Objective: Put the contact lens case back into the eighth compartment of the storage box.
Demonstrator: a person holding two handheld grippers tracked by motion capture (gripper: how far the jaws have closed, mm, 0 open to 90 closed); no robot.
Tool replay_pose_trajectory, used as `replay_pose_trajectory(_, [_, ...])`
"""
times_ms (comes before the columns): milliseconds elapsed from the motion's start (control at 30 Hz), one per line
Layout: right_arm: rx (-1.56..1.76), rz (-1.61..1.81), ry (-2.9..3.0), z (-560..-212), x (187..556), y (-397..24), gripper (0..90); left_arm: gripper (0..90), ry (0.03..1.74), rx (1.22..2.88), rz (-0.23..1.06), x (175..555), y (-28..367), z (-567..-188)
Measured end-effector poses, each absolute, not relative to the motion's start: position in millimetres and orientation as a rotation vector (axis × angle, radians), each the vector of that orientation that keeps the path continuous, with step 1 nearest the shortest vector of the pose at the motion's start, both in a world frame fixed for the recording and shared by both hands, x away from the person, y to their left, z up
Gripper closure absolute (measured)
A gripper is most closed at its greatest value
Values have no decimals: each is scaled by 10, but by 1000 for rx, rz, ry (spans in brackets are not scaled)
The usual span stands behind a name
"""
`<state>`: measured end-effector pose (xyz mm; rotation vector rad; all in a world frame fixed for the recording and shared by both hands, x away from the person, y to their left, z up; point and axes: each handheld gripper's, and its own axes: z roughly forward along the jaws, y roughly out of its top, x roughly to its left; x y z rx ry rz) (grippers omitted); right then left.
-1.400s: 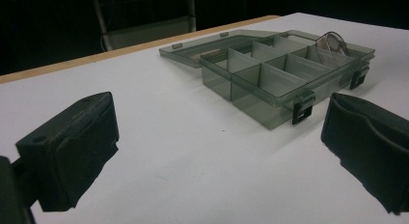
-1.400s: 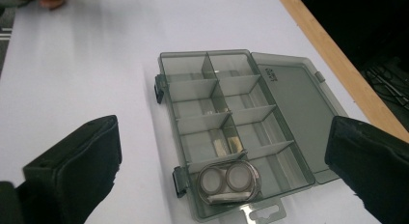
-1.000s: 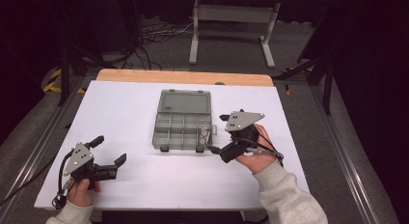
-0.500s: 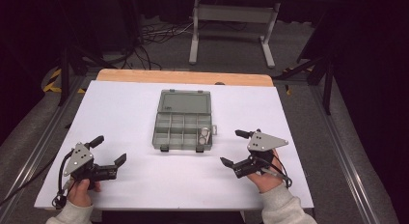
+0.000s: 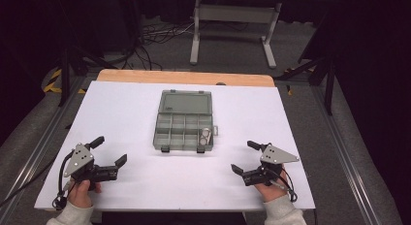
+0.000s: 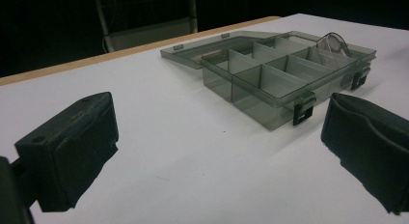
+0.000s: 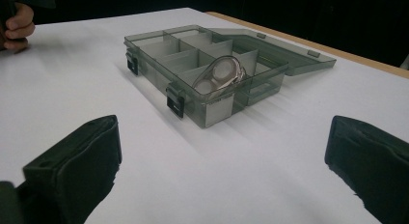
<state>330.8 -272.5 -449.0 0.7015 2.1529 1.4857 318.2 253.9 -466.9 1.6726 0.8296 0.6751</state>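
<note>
White table [image 5: 135, 113], unlabelled grey compartment box [image 5: 184, 133], both tools spread wide

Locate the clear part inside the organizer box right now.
High view: the clear part sits in the organizer box, front-right compartment, beside the right latch. Right gripper view shows it leaning on a divider.

Overhead and both low tong-cameras share the organizer box [image 5: 184, 123].
</note>
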Motion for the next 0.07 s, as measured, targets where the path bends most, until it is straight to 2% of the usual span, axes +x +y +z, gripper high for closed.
replay_pose_trajectory(67, [706,1482,2166,-4503,3317,-2715,2,3,830,1669,671,3182,2539,-4669])
